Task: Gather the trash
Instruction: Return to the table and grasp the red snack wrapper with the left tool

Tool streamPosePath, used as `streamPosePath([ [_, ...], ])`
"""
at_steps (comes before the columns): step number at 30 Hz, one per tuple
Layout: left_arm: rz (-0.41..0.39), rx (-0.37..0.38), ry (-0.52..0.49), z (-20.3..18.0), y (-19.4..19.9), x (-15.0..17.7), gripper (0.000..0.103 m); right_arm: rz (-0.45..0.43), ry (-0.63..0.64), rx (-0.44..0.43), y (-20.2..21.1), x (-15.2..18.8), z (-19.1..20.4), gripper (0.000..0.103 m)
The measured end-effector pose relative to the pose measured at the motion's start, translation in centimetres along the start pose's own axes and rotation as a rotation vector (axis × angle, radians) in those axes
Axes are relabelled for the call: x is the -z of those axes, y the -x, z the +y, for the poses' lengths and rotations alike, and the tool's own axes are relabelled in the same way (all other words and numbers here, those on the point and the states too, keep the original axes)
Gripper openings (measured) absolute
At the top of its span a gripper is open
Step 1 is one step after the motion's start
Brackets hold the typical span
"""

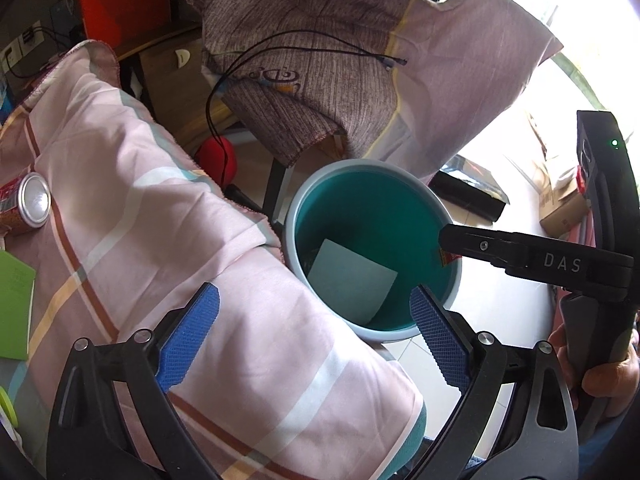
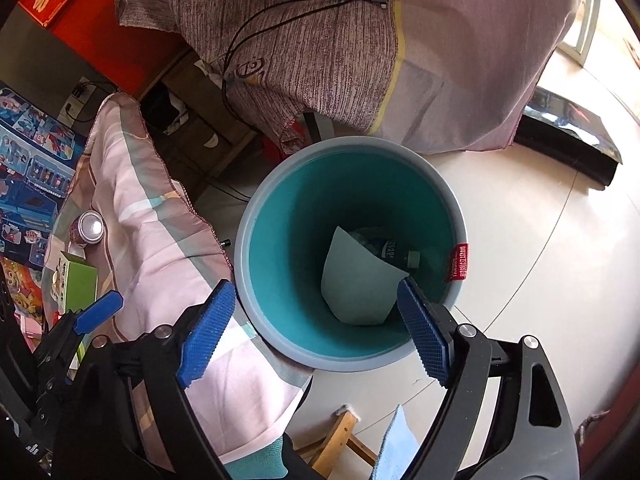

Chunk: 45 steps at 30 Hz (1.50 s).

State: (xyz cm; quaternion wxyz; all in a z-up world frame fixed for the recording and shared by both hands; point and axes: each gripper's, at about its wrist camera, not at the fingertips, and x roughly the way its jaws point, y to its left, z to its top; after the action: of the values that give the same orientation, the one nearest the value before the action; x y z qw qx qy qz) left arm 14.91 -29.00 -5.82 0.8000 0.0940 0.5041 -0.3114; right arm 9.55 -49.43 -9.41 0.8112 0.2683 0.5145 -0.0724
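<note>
Both grippers, left (image 1: 314, 334) and right (image 2: 316, 334), gape empty over the bin (image 2: 456, 200). Remaining can (image 1: 30, 204) on the cloth (image 1: 160, 240) looks light, smooth, dentable; grasp across its side.

bin (image 2: 256, 216): on floor, touching draped table edge | in bin: paper sheet (image 2: 360, 292), leaning over bottle (image 2: 394, 252) | left of bin, on table: can (image 2: 90, 227), box (image 2: 78, 282)

Beside your teal bin (image 2: 280, 208) on the tiled floor (image 2: 520, 264), the cloth-covered table (image 1: 132, 208) bears a can (image 1: 30, 204) and green box (image 2: 78, 284).
</note>
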Motion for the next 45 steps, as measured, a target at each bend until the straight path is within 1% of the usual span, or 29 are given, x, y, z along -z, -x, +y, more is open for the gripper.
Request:
streamPosePath([
  [5, -0.029, -0.009, 0.025, 1.3, 1.6, 0.7, 0.096, -0.010, 0.029, -0.001, 0.7, 0.5, 1.8, 0.079],
  [12, -0.071, -0.027, 0.071, 3.5, 4.2, 2.1, 0.096, -0.015, 0.088, -0.002, 1.4, 1.6, 5.3, 0.079],
  [20, -0.112, -0.071, 0.153, 8.0, 7.8, 5.4, 0.097, 0.009, 0.193, -0.014, 1.2, 3.4, 11.4, 0.079],
  [25, -0.129, -0.123, 0.248, 12.6, 10.7, 8.5, 0.097, 0.051, 0.279, -0.031, 0.0, 4.8, 16.4, 0.079],
  [29, -0.144, -0.182, 0.338, 17.4, 13.6, 11.7, 0.097, 0.087, 0.357, -0.044, -1.0, 6.3, 20.8, 0.080],
  [30, -0.149, -0.198, 0.362, 18.7, 14.4, 12.6, 0.097, 0.097, 0.376, -0.048, -1.2, 6.7, 22.0, 0.084],
  [31, -0.156, -0.212, 0.383, 19.8, 15.1, 13.4, 0.097, 0.106, 0.403, -0.054, -1.5, 7.3, 23.4, 0.085],
  [36, -0.182, -0.298, 0.518, 26.7, 19.0, 18.2, 0.097, 0.133, 0.534, -0.072, -2.4, 9.8, 29.1, 0.085],
  [39, -0.184, -0.339, 0.601, 30.4, 20.5, 20.7, 0.097, 0.156, 0.575, -0.075, -3.3, 10.9, 31.5, 0.085],
  [42, -0.186, -0.354, 0.673, 33.3, 21.4, 22.2, 0.097, 0.176, 0.613, -0.077, -4.2, 11.8, 33.2, 0.085],
  [45, -0.187, -0.353, 0.706, 34.9, 21.4, 22.2, 0.097, 0.194, 0.636, -0.089, -5.1, 12.4, 34.8, 0.085],
])
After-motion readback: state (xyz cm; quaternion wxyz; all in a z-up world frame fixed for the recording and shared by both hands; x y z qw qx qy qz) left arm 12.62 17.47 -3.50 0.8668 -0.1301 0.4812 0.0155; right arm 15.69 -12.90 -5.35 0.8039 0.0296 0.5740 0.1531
